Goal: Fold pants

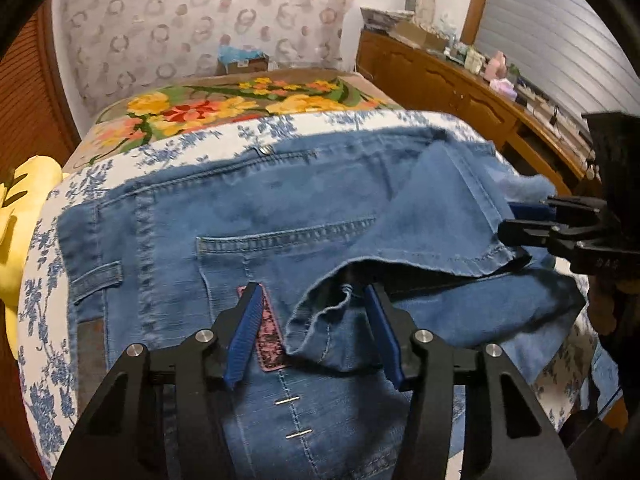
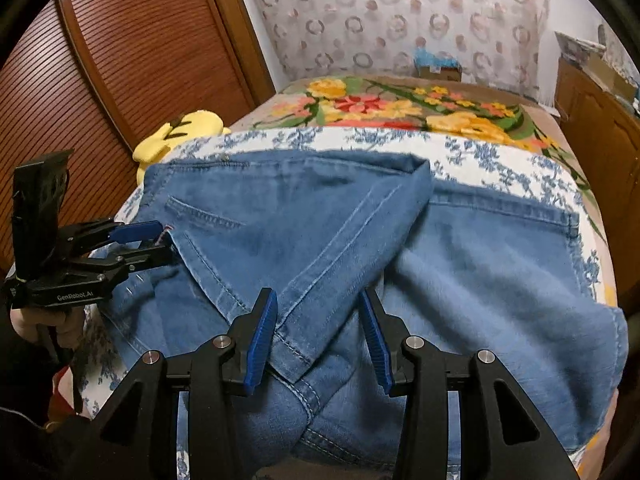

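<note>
Blue denim pants (image 1: 280, 208) lie on a bed, waistband to the left, back pocket (image 1: 280, 240) up, with the leg ends folded over onto them. My left gripper (image 1: 314, 300) is open just above the pants; a leg hem opening (image 1: 320, 312) lies between its blue pads. My right gripper (image 2: 318, 312) is open over a folded leg edge (image 2: 320, 264). It shows at the right of the left wrist view (image 1: 520, 224), and the left gripper shows at the left of the right wrist view (image 2: 160, 240). Neither holds cloth.
The bed has a white-and-blue floral sheet (image 2: 480, 152) and a flowered blanket (image 1: 224, 108) behind. A yellow cushion (image 2: 180, 132) lies at the left edge by a wooden shutter door (image 2: 120, 80). A wooden cabinet (image 1: 460, 84) with clutter stands on the right.
</note>
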